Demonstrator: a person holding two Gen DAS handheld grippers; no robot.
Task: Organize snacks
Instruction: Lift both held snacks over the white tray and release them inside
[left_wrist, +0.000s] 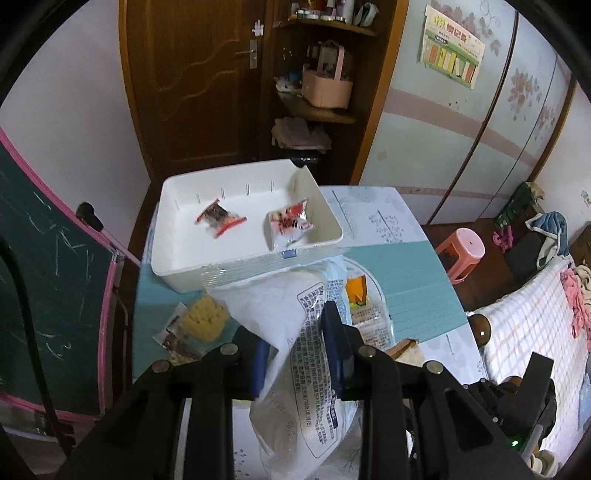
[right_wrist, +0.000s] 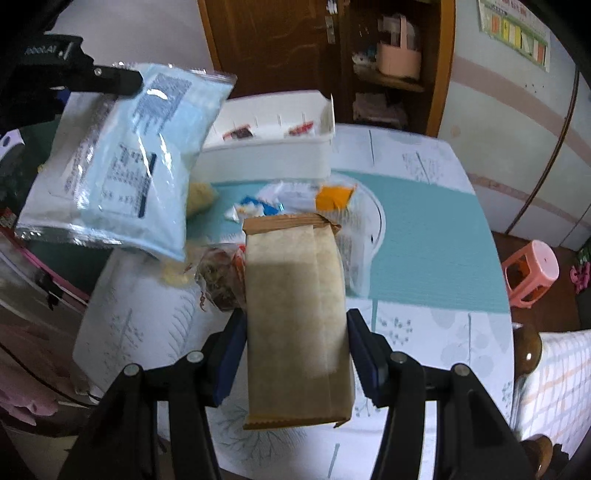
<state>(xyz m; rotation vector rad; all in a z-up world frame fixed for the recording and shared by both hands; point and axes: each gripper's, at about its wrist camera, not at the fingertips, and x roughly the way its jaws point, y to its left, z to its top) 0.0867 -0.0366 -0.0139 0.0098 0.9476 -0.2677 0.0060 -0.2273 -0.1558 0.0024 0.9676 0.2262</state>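
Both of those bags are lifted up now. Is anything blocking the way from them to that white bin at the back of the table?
Nothing visible does. The white bin is open-topped and holds only two small packets. Loose snacks lie on the table below, between the brown packet, the pale blue bag and the bin.

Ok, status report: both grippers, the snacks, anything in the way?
Left gripper shut on white-blue packet, lifted. Right gripper shut on brown packet. White bin holds two small packets. Loose snacks lie on table before bin.
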